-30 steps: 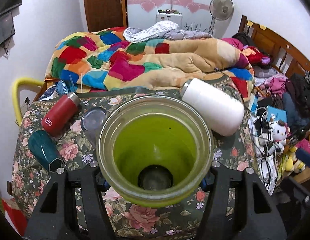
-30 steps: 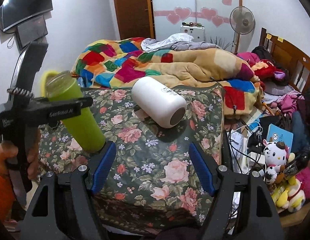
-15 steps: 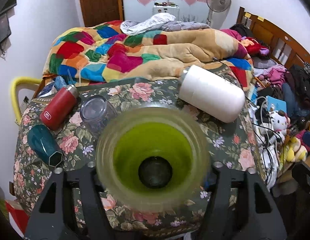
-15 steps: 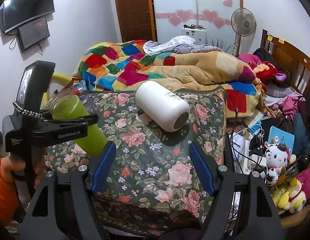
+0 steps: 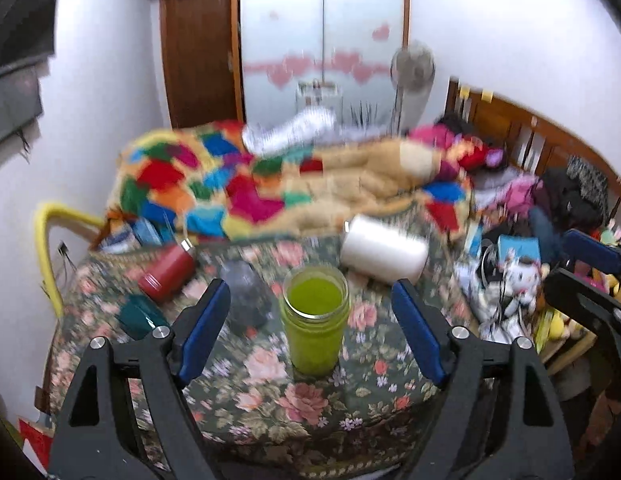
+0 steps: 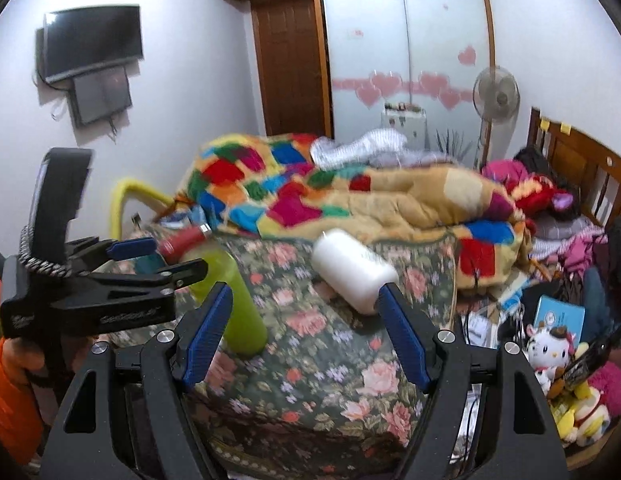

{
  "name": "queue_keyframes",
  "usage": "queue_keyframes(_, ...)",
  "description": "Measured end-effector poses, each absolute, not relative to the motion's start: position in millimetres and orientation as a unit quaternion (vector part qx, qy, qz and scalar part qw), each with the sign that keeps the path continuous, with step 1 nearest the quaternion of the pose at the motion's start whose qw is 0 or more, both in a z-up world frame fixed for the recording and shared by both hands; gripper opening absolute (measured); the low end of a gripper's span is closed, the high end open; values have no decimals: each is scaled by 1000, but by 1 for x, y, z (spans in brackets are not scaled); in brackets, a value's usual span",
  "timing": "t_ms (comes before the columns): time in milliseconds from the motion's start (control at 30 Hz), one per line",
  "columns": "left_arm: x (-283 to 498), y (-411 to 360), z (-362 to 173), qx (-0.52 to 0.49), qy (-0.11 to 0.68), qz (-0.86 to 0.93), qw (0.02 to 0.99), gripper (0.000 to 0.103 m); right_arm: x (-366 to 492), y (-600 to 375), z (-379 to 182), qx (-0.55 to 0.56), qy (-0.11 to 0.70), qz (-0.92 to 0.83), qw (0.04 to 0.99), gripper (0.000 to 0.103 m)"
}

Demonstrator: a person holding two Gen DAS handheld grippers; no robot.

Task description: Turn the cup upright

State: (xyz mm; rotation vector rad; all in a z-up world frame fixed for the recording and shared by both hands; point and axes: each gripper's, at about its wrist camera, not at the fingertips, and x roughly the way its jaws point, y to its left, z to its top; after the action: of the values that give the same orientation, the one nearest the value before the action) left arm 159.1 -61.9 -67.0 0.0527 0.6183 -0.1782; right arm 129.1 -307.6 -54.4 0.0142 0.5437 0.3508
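Note:
The green cup stands upright, mouth up, on the floral-covered table. It also shows in the right wrist view, partly behind the left gripper. My left gripper is open and empty, pulled back from the cup, which stands free between its blue pads. In the right wrist view the left gripper shows at the left, open. My right gripper is open and empty above the table's near side.
A white bottle lies on its side at the table's back right. A red bottle, a teal cup and a clear cup lie at the left. A bed with a patchwork quilt is behind; clutter on the right.
My left gripper has opened and let go of the green cup, which now stands upright on the table. The left gripper has drawn back and up. The right gripper stayed open.

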Motion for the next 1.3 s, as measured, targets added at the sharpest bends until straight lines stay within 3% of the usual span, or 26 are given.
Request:
queue_keyframes(67, 135, -55, -45, 25, 259, -78, 962, 92, 117, -305, -40, 9, 241, 175, 955, 73)
queue_keyframes(233, 79, -46, -5, 26, 160, -58, 985, 94, 82, -298, -9, 13, 171, 188, 967, 73)
queue_keyframes(367, 47, -40, 7, 10, 116, -47, 992, 101, 63, -293, 4, 14, 132, 196, 971, 75)
queue_keyframes(500, 22, -33, 5, 0, 82, -25, 996, 103, 48, -290, 8, 17, 99, 191, 976, 79)
queue_keyframes(633, 13, -28, -1, -7, 80, -16, 997, 103, 37, -286, 5, 23, 83, 187, 979, 86)
queue_keyframes(767, 9, -27, -5, -3, 80, -6, 997, 103, 36, -282, -2, 22, 79, 173, 981, 103)
queue_keyframes(1300, 3, -23, -6, -12, 83, -7, 996, 103, 22, -283, -4, 11, 80, 158, 984, 103)
